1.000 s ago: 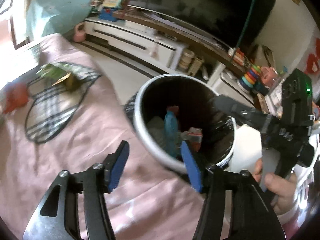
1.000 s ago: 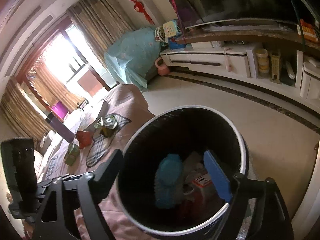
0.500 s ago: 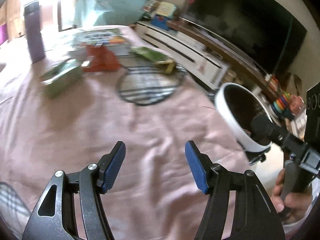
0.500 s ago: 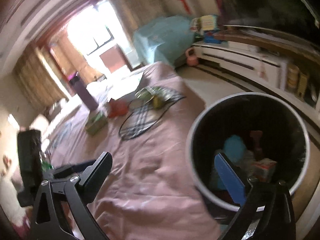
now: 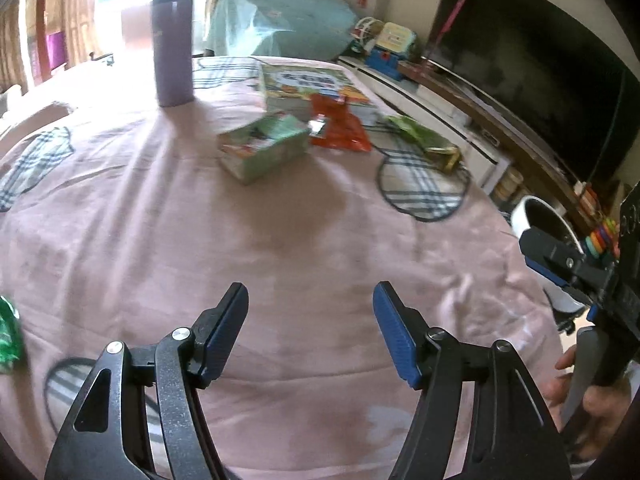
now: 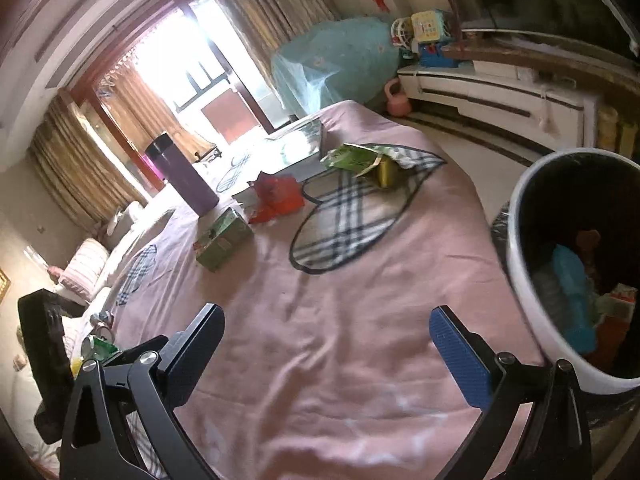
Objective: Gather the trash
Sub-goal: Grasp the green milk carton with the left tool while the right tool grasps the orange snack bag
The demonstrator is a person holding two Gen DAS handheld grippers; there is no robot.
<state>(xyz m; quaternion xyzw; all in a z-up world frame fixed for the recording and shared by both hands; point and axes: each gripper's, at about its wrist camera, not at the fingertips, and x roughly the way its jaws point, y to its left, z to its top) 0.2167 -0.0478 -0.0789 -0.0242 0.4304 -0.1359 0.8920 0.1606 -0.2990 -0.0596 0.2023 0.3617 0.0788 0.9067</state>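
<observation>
Pink bedspread point(image 5: 304, 240) now fills view; bin point(image 6: 532, 272) shifted right; both tools point(image 5: 310, 332) point(image 6: 326, 344) spread apart, empty.

Plenty of bare pink sheet point(image 5: 280, 240) is seen right ahead of both wide-open grippers, so the near bed is passable. Further back the way is cluttered: a green box point(image 5: 262, 148), red wrapper point(image 5: 338, 128) touching it, green packet point(image 5: 426, 142), book point(image 5: 312, 88) and a tall purple bottle point(image 5: 173, 44). The bin point(image 6: 576, 264) blocks the bed's right edge.
</observation>
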